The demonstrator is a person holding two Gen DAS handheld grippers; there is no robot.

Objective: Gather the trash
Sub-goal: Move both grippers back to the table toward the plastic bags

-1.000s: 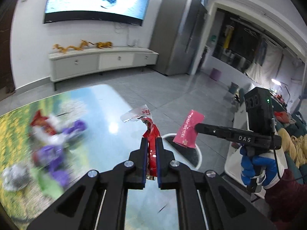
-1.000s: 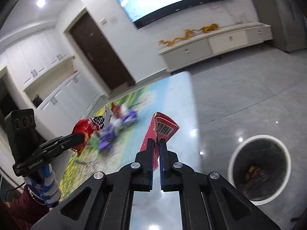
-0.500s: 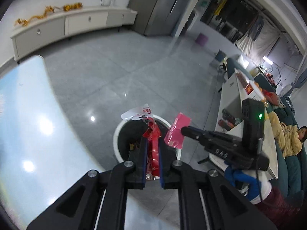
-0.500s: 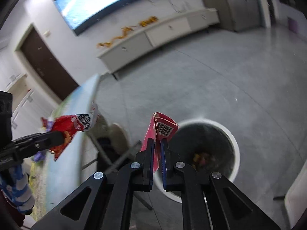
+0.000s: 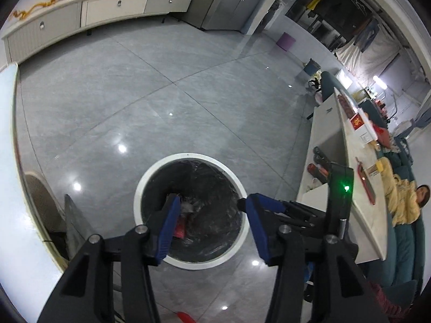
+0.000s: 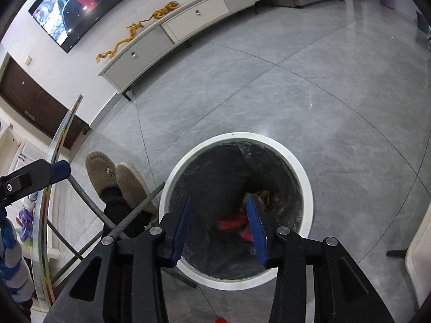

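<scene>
Both grippers hang over the trash bin (image 5: 146, 185), pointing steeply down into it.

Left gripper (image 5: 210, 228): jaws apart and opening, nothing between the blue pads. Through the gap I see the black liner of the bin and, at the bottom, a red wrapper (image 5: 180, 228) next to crumpled pale scraps. In the right wrist view only one blue-tipped finger of this gripper shows at the left edge, in the air beside the edge of the glass bench (image 6: 58, 145).

Right gripper (image 6: 218, 228): jaws apart and opening, nothing clamped. Below it, inside the bin (image 6: 304, 177), lie a red wrapper (image 6: 233, 222), a pink piece (image 6: 246, 234) just beside it, and some yellowish scraps further back. I cannot tell whether the pieces touch one another. In the left wrist view this gripper sits just to the right of mine, close alongside, its green lamp (image 5: 346, 188) lit.

The bin stands on the grey tiled floor (image 5: 188, 80), white rim, round, near the bench legs. The person's feet in tan slippers (image 6: 113, 177) rest on the floor just left of the bin. Purple wrappers (image 6: 25, 219) remain on the bench at the far left of the right wrist view, partly hidden by the left gripper and a blue-and-white gloved hand (image 6: 12, 258).

Background: low white cabinet (image 6: 188, 18) along the wall, television (image 6: 80, 0) on above it.
</scene>
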